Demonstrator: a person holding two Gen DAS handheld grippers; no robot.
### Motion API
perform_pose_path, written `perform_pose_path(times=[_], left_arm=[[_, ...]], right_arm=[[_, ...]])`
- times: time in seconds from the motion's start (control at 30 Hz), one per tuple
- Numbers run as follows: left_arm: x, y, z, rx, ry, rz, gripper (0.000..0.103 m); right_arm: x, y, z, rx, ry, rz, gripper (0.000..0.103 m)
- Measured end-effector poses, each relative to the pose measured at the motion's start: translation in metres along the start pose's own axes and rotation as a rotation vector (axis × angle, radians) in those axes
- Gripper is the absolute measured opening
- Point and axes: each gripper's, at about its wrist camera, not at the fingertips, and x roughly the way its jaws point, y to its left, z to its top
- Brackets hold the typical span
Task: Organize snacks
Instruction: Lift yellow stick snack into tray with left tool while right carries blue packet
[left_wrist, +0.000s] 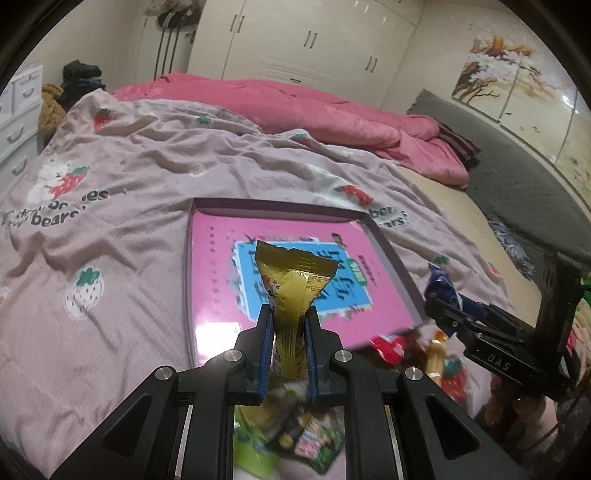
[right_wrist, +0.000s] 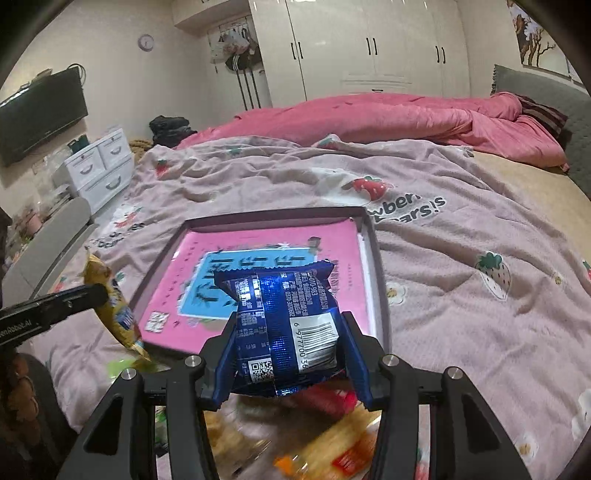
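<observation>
A: While the left gripper pinches the crinkled gold foil snack packet in narrow jaws over the shallow pink-bottomed cardboard tray on the bed, I'd lower before letting go.

B: On the right wrist view, the right gripper clamps the shiny blue foil snack bag above that tray's near edge. Loose snacks below are blurred.

Dim warm indoor light, fisheye-curved edges, motion blur along the bottom.
</observation>
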Motion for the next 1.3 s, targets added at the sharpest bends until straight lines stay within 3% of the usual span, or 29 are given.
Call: perform_pose_path(times=[0.53, 0.7, 1.3], left_arm=[[0.060, 0.020, 0.017, -0.054, 0.035, 0.032, 0.016], [0.067, 0.022, 0.021, -0.054, 0.020, 0.053, 0.016], [0.086, 0.022, 0.012, -0.050, 0.093, 0.039, 0.016]], right_arm=[[0.046, -0.025, 0.004, 0.054, 0.068, -0.022, 0.051], [0.056, -0.027, 0.003, 0.055, 0.089, -0.037, 0.051], [0.072, -0.025, -0.005, 0.041, 0.146, -0.046, 0.052]])
